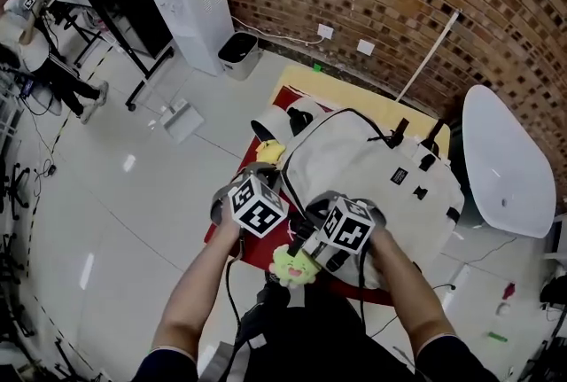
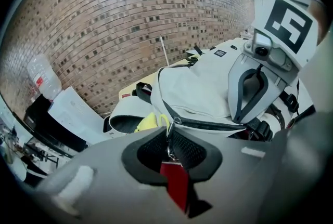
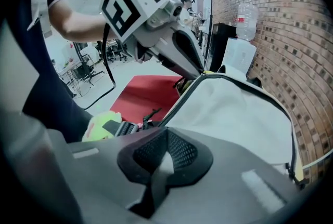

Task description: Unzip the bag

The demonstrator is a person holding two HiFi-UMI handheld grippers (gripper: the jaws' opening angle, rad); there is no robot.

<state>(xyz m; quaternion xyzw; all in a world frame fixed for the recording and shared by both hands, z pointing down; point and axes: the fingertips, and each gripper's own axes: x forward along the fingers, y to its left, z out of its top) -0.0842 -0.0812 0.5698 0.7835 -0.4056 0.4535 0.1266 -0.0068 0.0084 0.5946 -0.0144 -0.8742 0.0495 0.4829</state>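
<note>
A white backpack (image 1: 372,167) lies on a red mat (image 1: 252,252), with its dark zipper track (image 2: 208,124) running along the near edge. At the bag's near left corner, my left gripper (image 1: 268,179) is shut on the metal zipper pull (image 2: 170,137), which stands pinched between the black pads (image 2: 195,153). Just to its right, my right gripper (image 1: 321,205) is shut on a fold of the bag's white fabric (image 3: 165,161) beside the zipper. In the right gripper view the left gripper (image 3: 177,56) shows over the bag's edge (image 3: 234,119).
A yellow-green plush toy (image 1: 295,263) lies on the mat just below the grippers. A white rounded container (image 1: 275,123) and a yellow item (image 1: 268,152) sit left of the bag. A white chair (image 1: 505,159) stands at the right, a water dispenser (image 1: 199,8) and a bin (image 1: 237,52) by the brick wall.
</note>
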